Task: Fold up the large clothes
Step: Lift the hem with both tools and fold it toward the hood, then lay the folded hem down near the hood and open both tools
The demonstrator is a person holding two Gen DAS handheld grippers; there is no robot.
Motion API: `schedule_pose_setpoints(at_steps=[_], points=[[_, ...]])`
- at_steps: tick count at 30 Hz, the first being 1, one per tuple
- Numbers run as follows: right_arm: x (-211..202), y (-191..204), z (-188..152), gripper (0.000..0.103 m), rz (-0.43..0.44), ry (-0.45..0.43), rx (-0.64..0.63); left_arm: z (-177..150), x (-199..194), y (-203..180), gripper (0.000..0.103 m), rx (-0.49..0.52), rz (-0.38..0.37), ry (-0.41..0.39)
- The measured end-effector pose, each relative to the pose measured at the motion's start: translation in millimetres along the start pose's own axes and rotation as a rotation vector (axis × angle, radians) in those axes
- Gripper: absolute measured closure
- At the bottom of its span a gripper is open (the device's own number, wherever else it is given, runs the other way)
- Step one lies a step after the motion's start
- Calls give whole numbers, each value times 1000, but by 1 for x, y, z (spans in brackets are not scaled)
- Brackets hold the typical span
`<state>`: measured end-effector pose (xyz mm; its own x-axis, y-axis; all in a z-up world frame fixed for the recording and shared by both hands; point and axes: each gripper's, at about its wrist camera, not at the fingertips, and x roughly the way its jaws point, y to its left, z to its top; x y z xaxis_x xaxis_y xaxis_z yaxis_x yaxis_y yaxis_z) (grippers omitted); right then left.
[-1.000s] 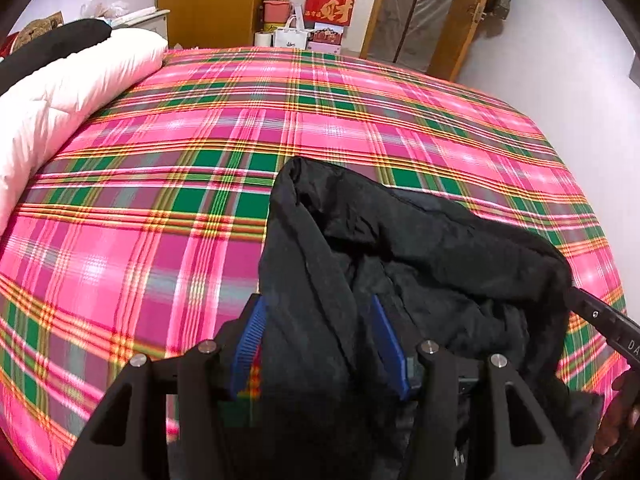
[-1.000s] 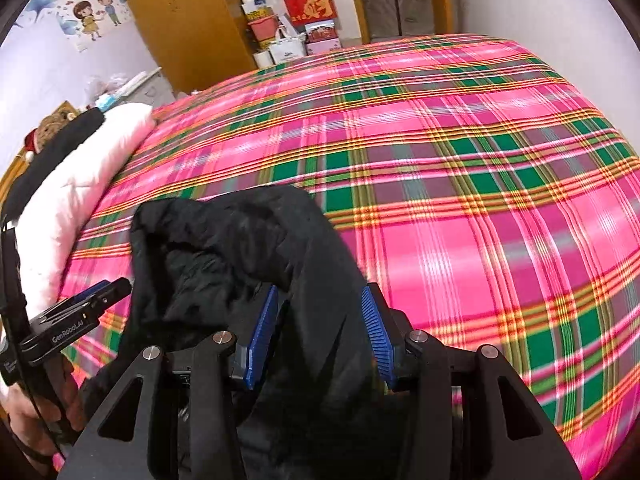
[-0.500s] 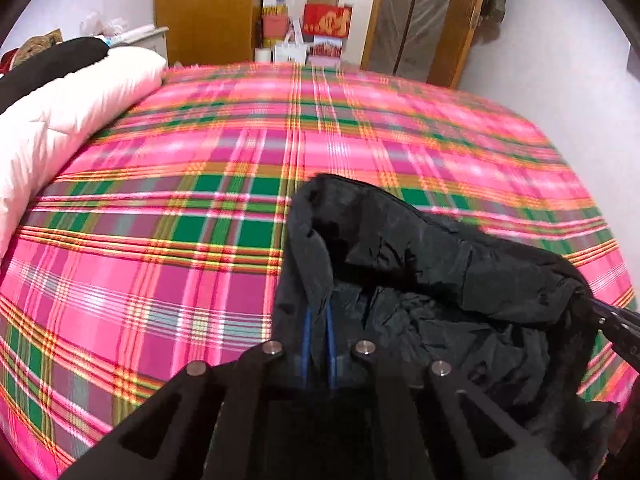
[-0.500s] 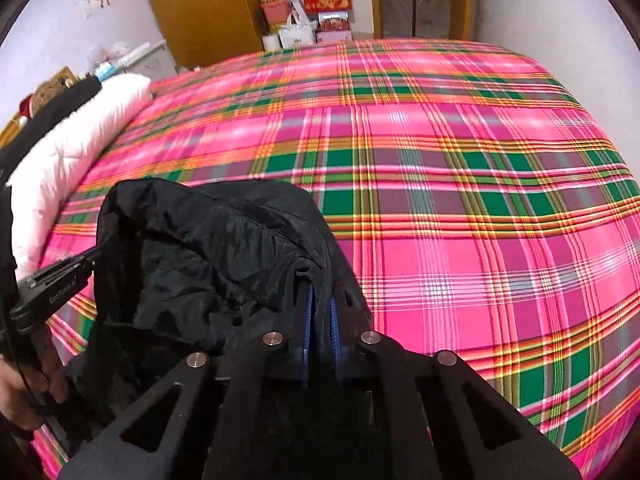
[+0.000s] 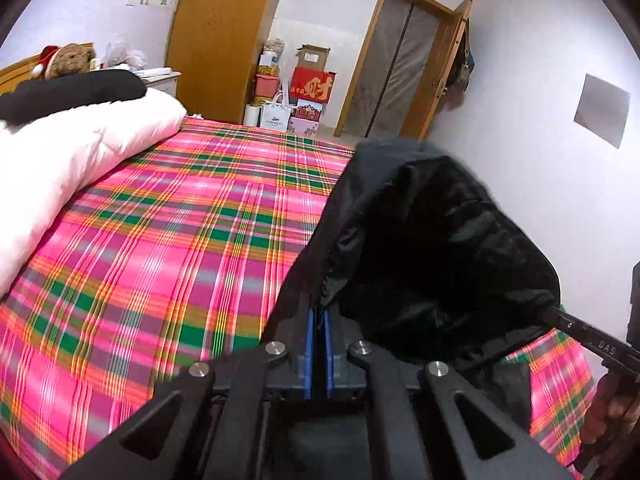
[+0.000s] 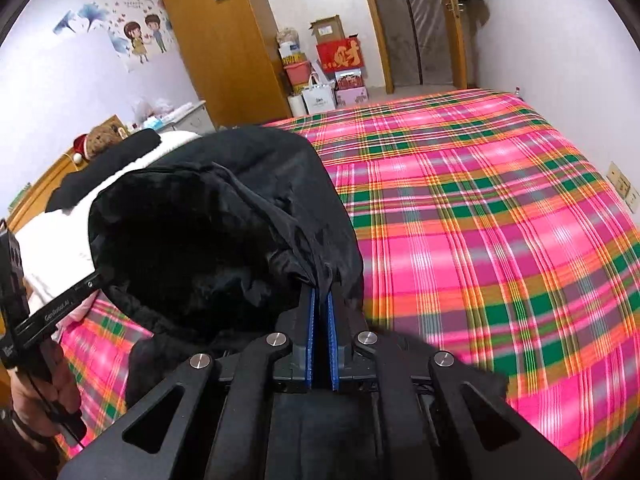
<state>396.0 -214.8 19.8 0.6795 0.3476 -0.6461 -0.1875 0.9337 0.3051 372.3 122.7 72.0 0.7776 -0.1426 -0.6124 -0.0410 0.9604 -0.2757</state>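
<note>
A black jacket (image 5: 432, 240) hangs lifted above the pink plaid bed (image 5: 168, 248), held open between both grippers. My left gripper (image 5: 318, 314) is shut on one edge of the jacket, blue pads pressed together on the fabric. My right gripper (image 6: 320, 294) is shut on the opposite edge of the jacket (image 6: 224, 220). The right gripper also shows at the right edge of the left wrist view (image 5: 592, 340); the left gripper shows at the left edge of the right wrist view (image 6: 60, 308). The jacket's lower part is hidden below the grippers.
A white duvet (image 5: 68, 164) with a black item (image 5: 72, 92) on it lies along the bed's left side. A wooden wardrobe (image 5: 220, 40), stacked boxes (image 5: 308, 84) and a door (image 5: 396, 64) stand beyond the bed. A wall (image 5: 552, 152) runs on the right.
Both grippers closed on the jacket edges, then lifted it off the bed. The views have tilted upward, showing more of the room.
</note>
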Motion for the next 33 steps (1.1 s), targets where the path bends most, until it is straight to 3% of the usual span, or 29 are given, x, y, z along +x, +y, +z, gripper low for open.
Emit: schedule_pose_setpoints(at_steps=[5, 12, 16, 18, 20, 23, 25, 26, 29, 33], points=[[-22, -9, -64, 99, -6, 44, 68, -61, -34, 11, 98, -51, -3, 41], [-19, -40, -143, 100, -23, 197, 149, -143, -37, 34, 96, -112, 27, 210], [-24, -56, -167, 100, -21, 255, 213, -172, -54, 47, 95, -156, 37, 282], [-31, -64, -171, 92, -2, 251, 257, -178, -66, 52, 84, -185, 37, 278], [-40, -72, -170, 84, 32, 231, 315, -179, -83, 54, 62, -221, 17, 244], [-43, -75, -159, 75, 91, 209, 371, -169, -92, 50, 40, -268, -53, 210], [-41, -73, -149, 50, 137, 191, 403, -160, -84, 44, 34, -285, -119, 214], [-38, -71, -144, 46, 165, 182, 421, -157, -77, 42, 33, -289, -135, 221], [-22, -61, -131, 44, 219, 199, 454, -152, -43, 40, 33, -305, -104, 276], [8, -42, -128, 44, 286, 267, 450, -159, -13, 44, 33, -362, -126, 329]])
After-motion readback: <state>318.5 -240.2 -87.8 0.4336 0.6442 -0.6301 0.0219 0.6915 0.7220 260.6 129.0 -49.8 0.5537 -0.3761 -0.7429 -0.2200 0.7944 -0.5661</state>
